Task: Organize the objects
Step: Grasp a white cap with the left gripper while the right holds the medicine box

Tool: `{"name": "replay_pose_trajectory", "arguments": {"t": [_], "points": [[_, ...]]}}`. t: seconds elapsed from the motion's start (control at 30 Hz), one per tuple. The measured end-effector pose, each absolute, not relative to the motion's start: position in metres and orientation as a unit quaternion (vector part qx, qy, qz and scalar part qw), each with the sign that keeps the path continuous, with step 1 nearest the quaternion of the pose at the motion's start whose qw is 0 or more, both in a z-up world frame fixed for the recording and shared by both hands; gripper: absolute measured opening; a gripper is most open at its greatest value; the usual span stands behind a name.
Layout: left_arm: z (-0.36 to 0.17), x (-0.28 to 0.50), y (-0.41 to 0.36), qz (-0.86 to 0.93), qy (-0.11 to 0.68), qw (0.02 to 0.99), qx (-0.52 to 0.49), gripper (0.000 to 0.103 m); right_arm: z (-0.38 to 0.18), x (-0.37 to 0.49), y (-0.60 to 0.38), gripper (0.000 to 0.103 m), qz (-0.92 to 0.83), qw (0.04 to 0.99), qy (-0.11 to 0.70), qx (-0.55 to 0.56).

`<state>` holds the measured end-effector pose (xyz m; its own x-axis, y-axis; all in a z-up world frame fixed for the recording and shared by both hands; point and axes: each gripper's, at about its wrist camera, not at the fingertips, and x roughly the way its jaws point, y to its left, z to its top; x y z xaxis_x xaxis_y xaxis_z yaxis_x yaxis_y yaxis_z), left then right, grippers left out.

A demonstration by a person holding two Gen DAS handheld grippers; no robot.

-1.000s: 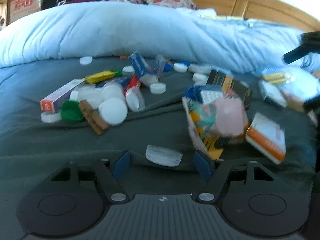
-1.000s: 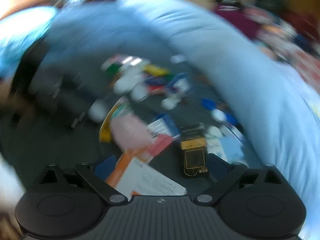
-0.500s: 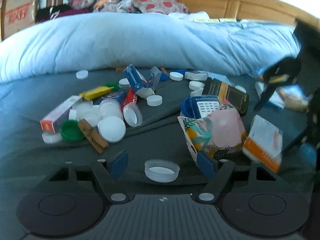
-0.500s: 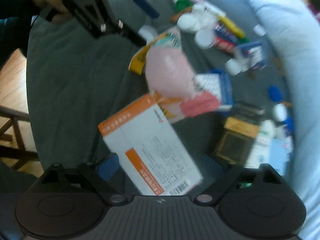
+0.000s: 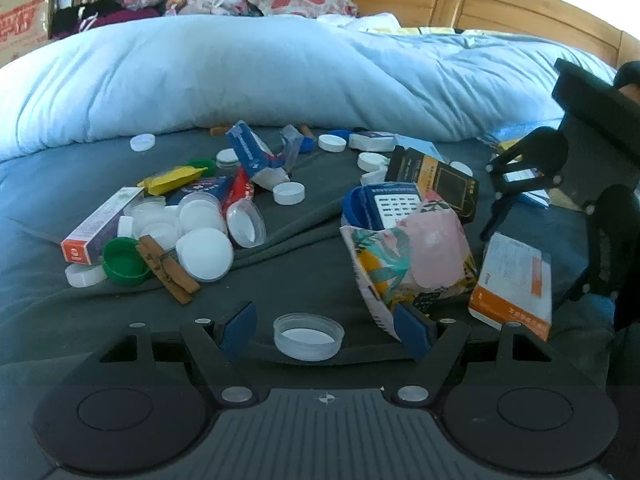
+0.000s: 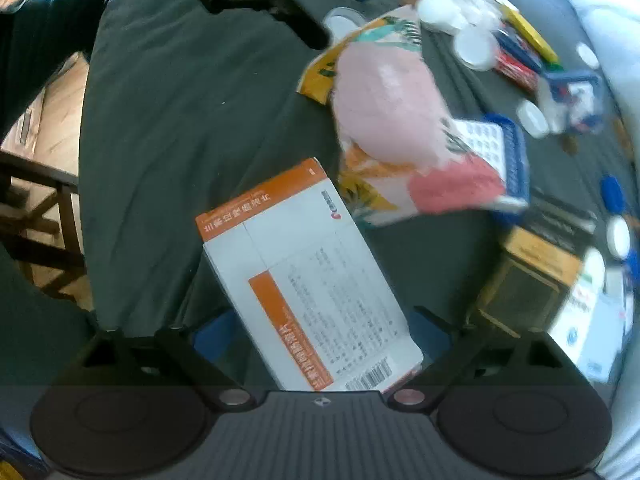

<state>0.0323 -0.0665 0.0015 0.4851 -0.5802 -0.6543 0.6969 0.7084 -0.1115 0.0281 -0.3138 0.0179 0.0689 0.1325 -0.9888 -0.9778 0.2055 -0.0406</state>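
Observation:
My left gripper is open and low over the dark grey bedsheet. A clear plastic lid lies between its blue pads, untouched. The right pad sits against a floral pouch. My right gripper points straight down, and its jaws are opening. An orange-and-white box lies between them, and the pads do not visibly press on it. That same box leans on the sheet to the right of the pouch.
White lids, a green cap, a clothespin and small cartons are piled at the left. A blue pill box and a black-and-orange box lie behind the pouch. A pale blue duvet walls the back. The bed edge drops to a wooden floor.
My right gripper has dropped and rolled until it looks straight down, with the orange-and-white box between its jaws. The left gripper has stayed over the clear lid, its pads slightly wider.

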Motion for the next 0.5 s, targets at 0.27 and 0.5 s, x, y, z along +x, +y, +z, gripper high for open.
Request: {"name": "replay_pose_trajectory", "arguments": {"t": [0.27,0.5], "points": [[-0.011,0.035,-0.074,-0.381,0.358,0.849,0.083,0.076,0.035,0.020,-0.331,0.092,0.461,0.631,0.497,-0.376],[-0.019,0.032,-0.076,-0.380,0.359,0.849,0.076,0.061,0.079,0.013,-0.355,0.090,0.455,0.678,0.492,-0.301]]}}
